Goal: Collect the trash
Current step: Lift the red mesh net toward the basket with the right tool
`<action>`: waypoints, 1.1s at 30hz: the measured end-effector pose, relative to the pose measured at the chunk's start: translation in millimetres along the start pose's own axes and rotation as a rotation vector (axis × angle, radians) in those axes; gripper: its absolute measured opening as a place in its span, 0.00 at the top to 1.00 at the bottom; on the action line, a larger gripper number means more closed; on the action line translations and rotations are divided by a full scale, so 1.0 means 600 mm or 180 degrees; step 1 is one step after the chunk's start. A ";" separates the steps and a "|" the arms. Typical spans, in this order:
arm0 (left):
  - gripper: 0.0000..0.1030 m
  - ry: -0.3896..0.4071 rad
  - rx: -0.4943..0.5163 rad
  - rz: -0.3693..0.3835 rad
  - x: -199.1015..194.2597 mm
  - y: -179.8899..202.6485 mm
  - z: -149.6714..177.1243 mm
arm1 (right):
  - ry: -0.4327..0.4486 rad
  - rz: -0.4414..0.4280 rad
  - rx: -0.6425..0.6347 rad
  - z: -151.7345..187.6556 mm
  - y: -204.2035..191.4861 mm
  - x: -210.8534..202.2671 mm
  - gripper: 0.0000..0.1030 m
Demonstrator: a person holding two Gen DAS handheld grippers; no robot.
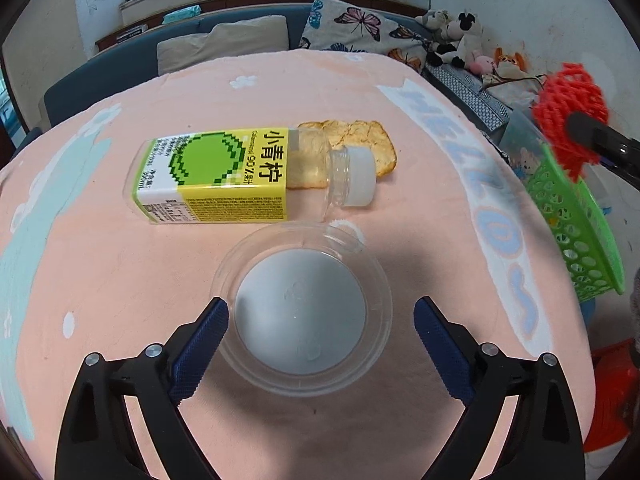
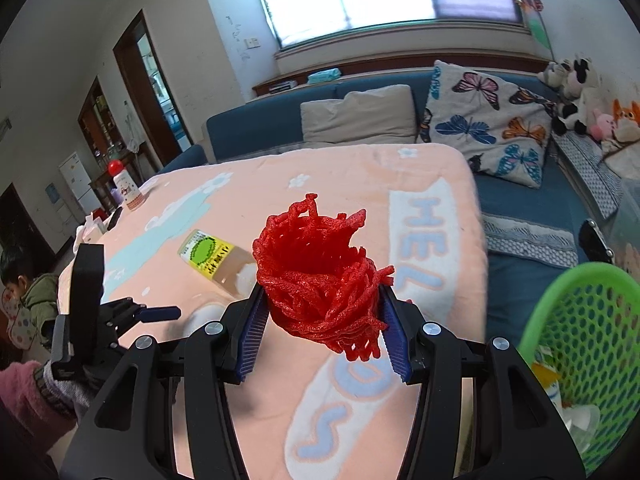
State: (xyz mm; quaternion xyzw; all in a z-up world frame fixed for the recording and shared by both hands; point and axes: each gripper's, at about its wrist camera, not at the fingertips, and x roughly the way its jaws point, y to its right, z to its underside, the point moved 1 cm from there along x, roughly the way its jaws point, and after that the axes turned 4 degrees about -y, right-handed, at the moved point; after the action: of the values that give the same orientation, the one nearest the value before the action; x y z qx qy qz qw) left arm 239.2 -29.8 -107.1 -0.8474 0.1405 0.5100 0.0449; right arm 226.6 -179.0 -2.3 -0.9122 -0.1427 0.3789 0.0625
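A clear plastic cup (image 1: pixel 300 312) with a white bottom stands on the pink blanket (image 1: pixel 120 280). My left gripper (image 1: pixel 322 320) is open, one blue pad on each side of the cup, neither pressing on it. Just beyond lies a bottle (image 1: pixel 216 176) with a yellow-green label and a white cap, on its side. A toasted bread slice (image 1: pixel 360 136) lies behind its neck. My right gripper (image 2: pixel 322 320) is shut on a red foam net (image 2: pixel 320 280), held above the blanket to the left of the green basket (image 2: pixel 592 320).
The green basket (image 1: pixel 576 216) hangs off the table's right edge and holds some wrappers. A blue sofa (image 2: pixel 260 128) with cushions and plush toys runs behind the table. A red-capped bottle (image 2: pixel 128 188) stands at the far left corner. A seated person (image 2: pixel 24 296) is at the left.
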 end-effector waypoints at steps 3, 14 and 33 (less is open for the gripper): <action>0.12 -0.0021 -0.0001 -0.0002 0.006 0.001 -0.002 | 0.0008 0.0023 0.0048 0.006 0.010 -0.010 0.49; 0.13 -0.0016 -0.0082 0.0045 0.015 -0.004 -0.006 | 0.0065 0.0231 0.0225 0.034 0.055 -0.059 0.49; 0.23 0.0008 -0.0002 0.0092 -0.002 0.006 0.002 | 0.0118 0.0654 0.0642 0.096 0.152 -0.136 0.48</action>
State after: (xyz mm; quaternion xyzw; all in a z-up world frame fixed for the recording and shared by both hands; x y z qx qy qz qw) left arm 236.6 -32.9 -106.3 -0.8459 0.1526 0.5097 0.0371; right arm 150.6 -290.3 -8.2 -0.9180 -0.0085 0.3788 0.1172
